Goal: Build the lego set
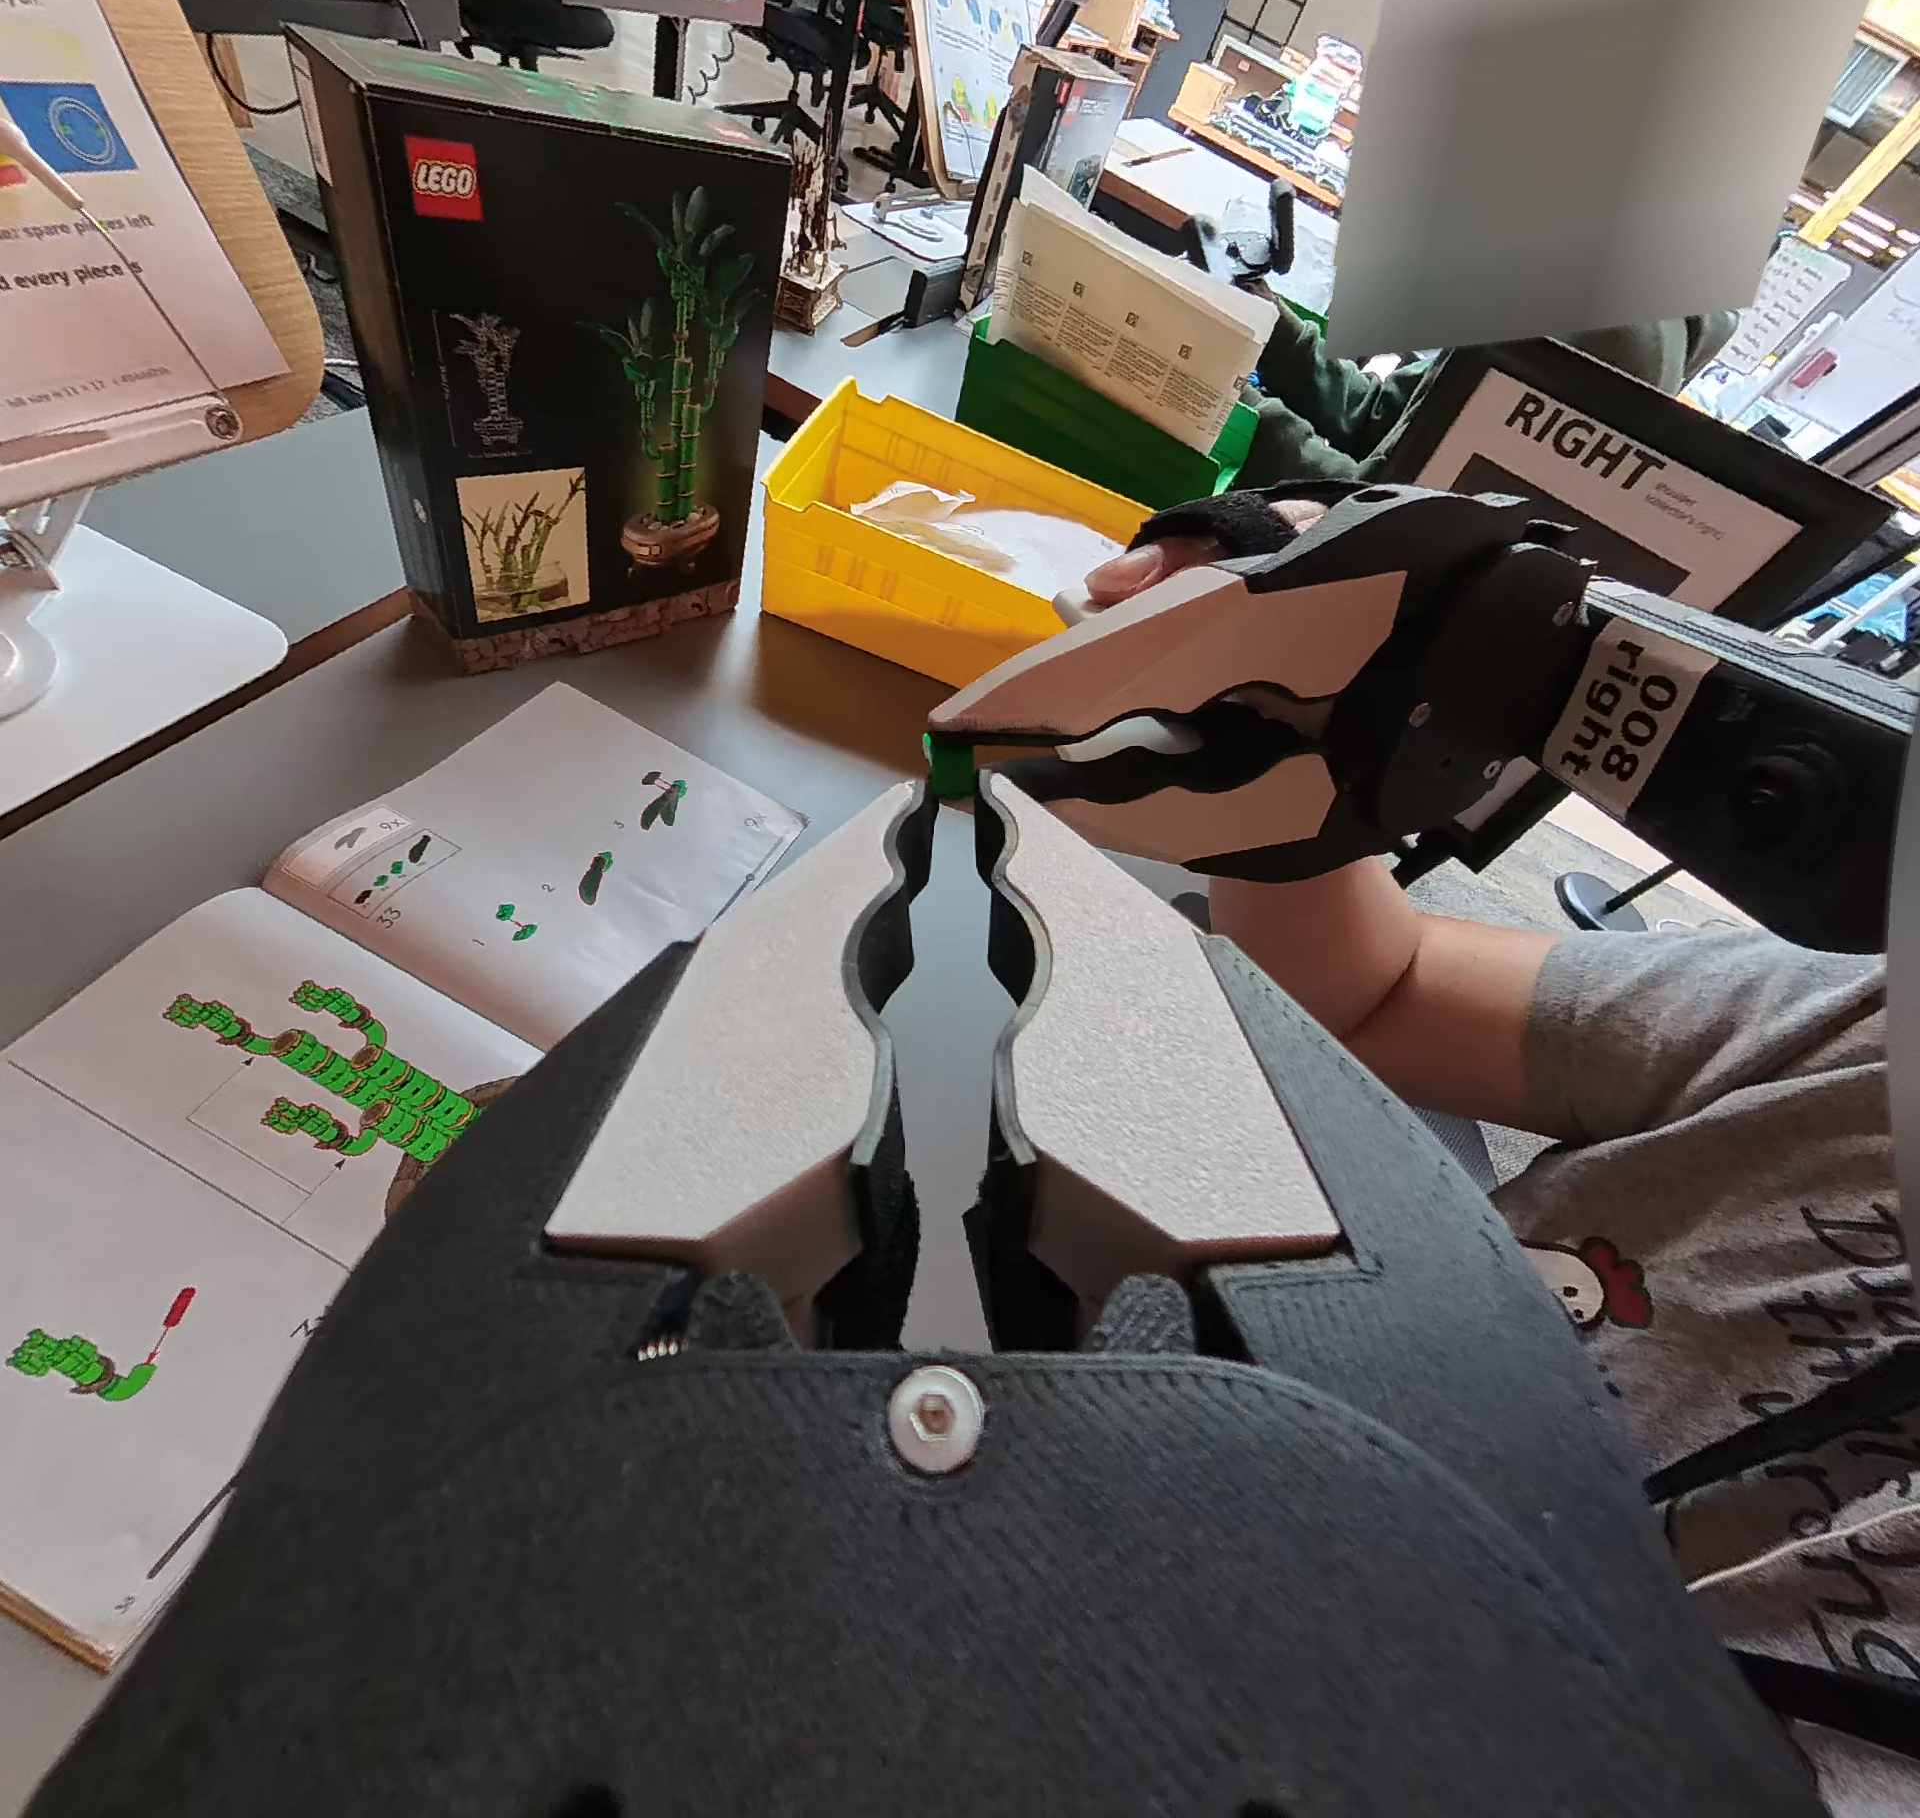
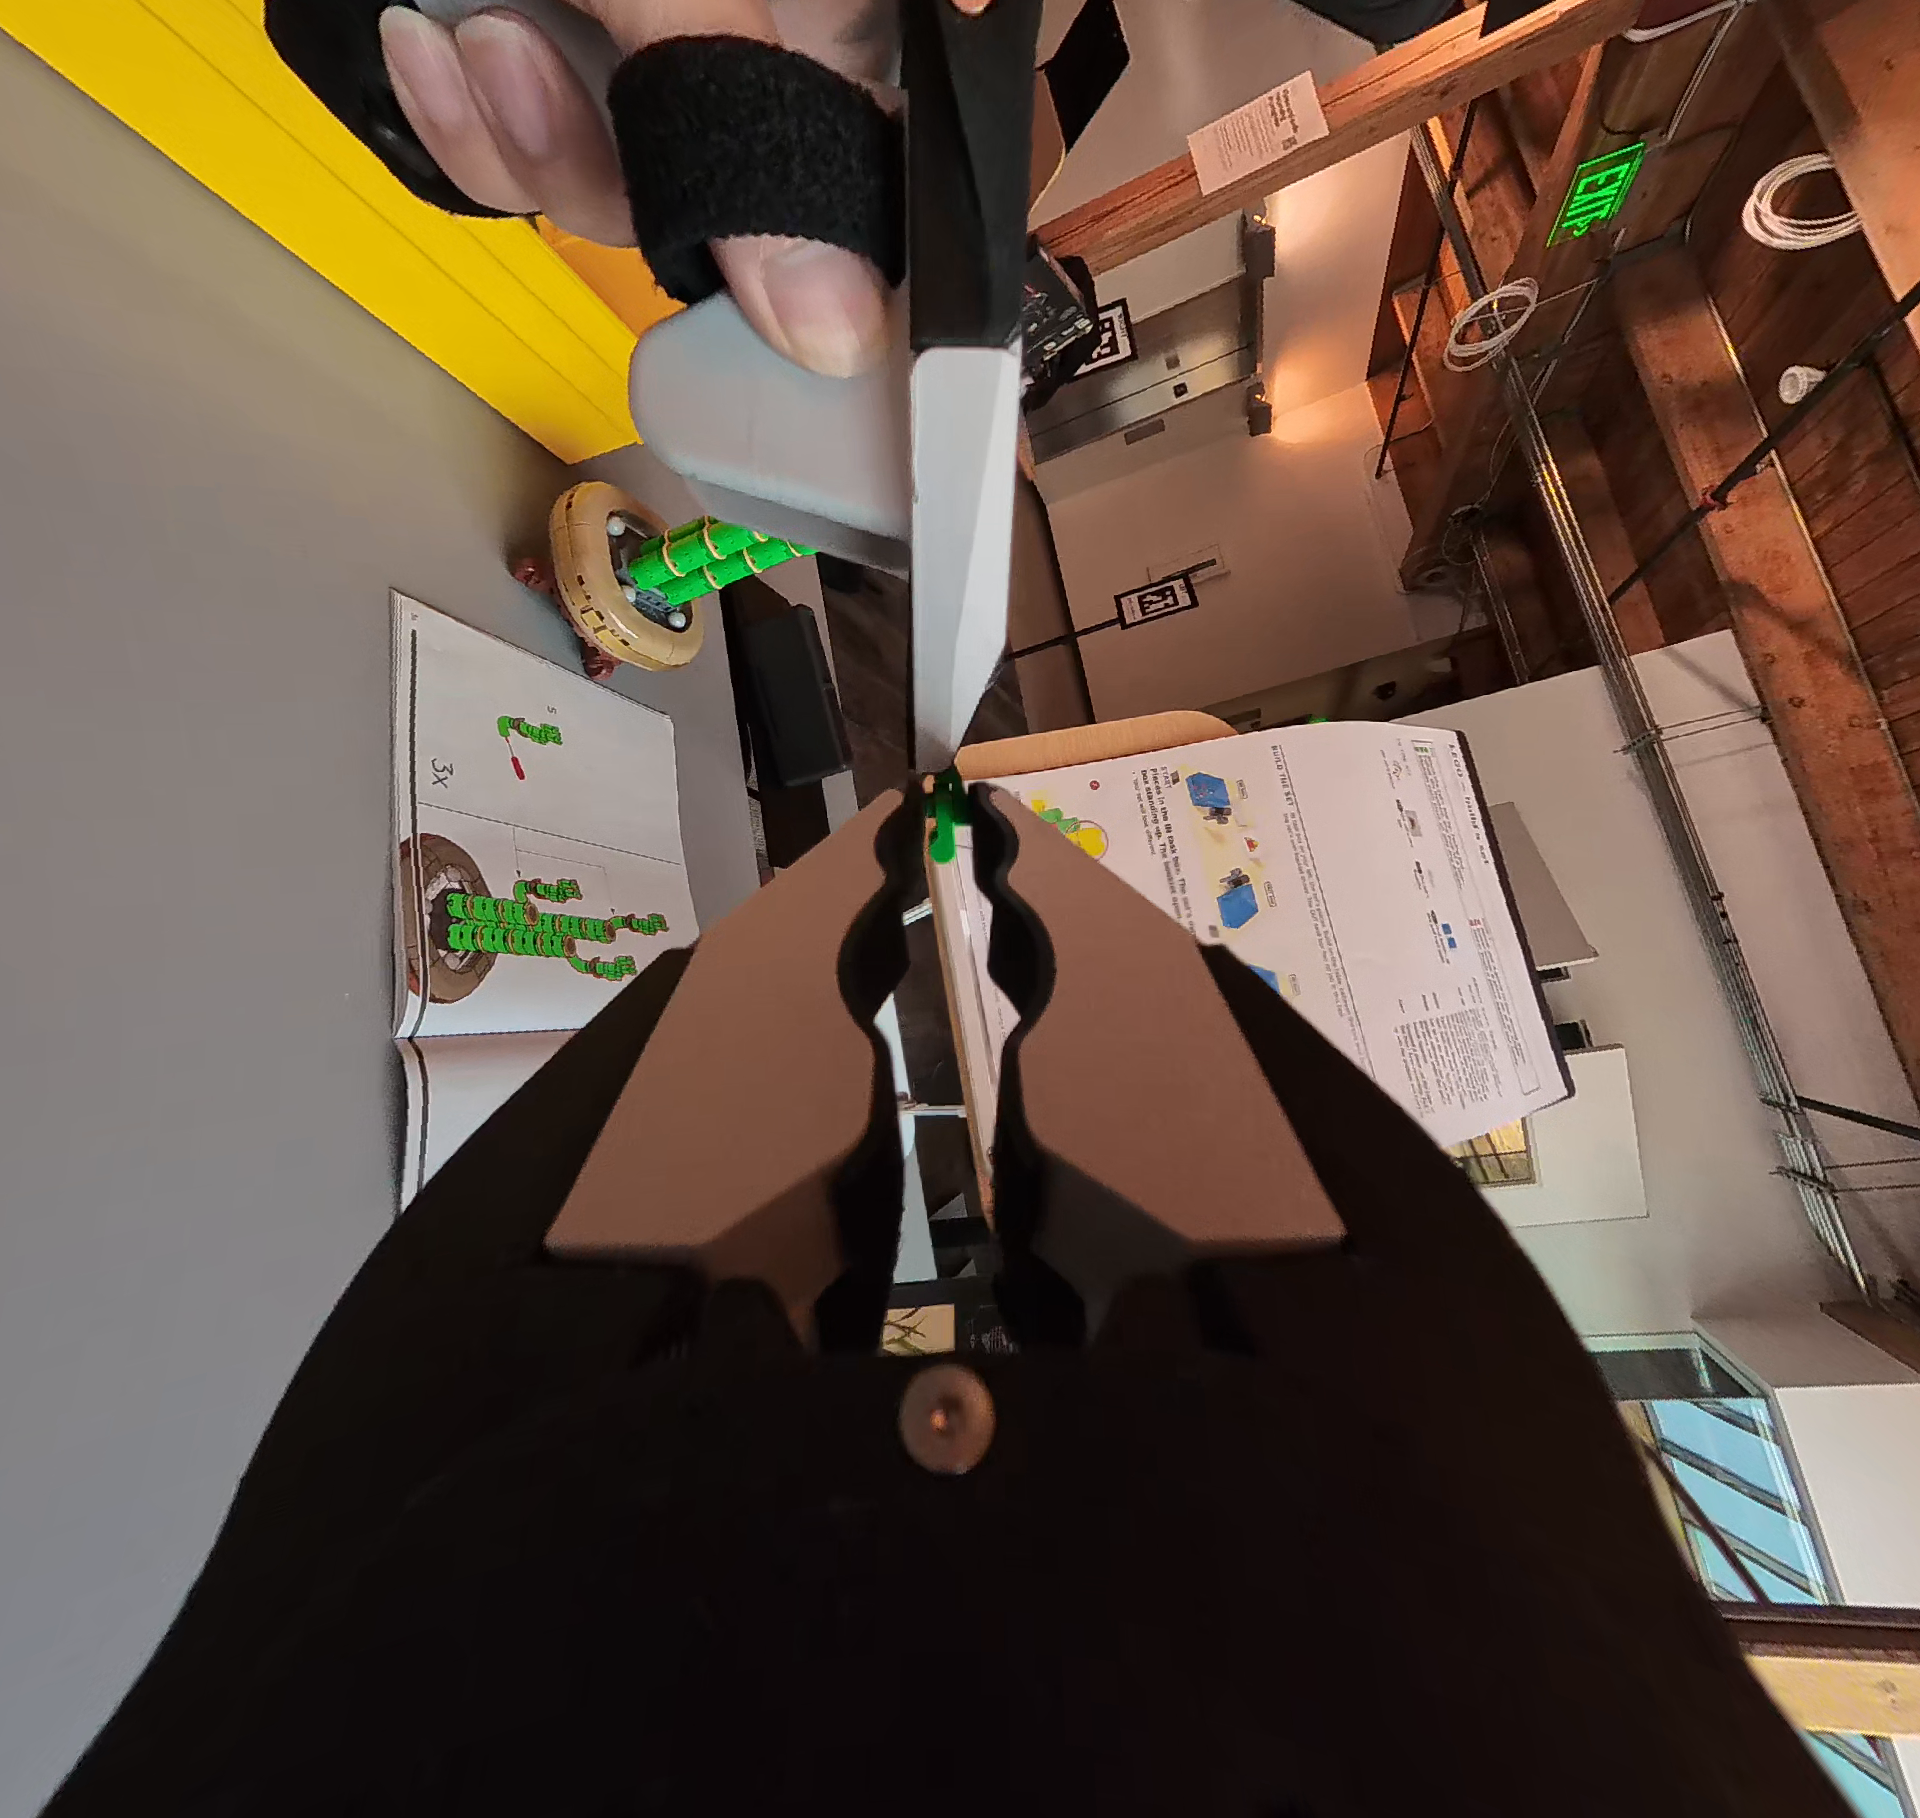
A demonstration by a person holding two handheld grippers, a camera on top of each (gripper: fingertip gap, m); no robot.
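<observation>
A small green lego piece (image 1: 948, 766) sits where both grippers' tips meet, above the dark table (image 1: 821, 708). My left gripper (image 1: 950, 787) is nearly closed, its tips pinching the piece's lower end. My right gripper (image 2: 945, 804) is shut on the same green piece (image 2: 945, 818); in the left wrist view it reaches in from the right (image 1: 961, 742). In the right wrist view the left gripper comes down edge-on, and its white fingertip (image 2: 951, 719) touches the piece. The partly built bamboo model (image 2: 665, 573), green stalks in a tan round pot, lies farther off on the table.
An open instruction booklet (image 1: 364, 989) lies left of the grippers. The set's black box (image 1: 551, 366) stands behind it. A yellow bin (image 1: 904, 563) holding white bags and a green bin (image 1: 1081, 428) sit at the back. A printed sheet on a stand (image 1: 104, 210) stands far left. My left and right fingertips are right by each other.
</observation>
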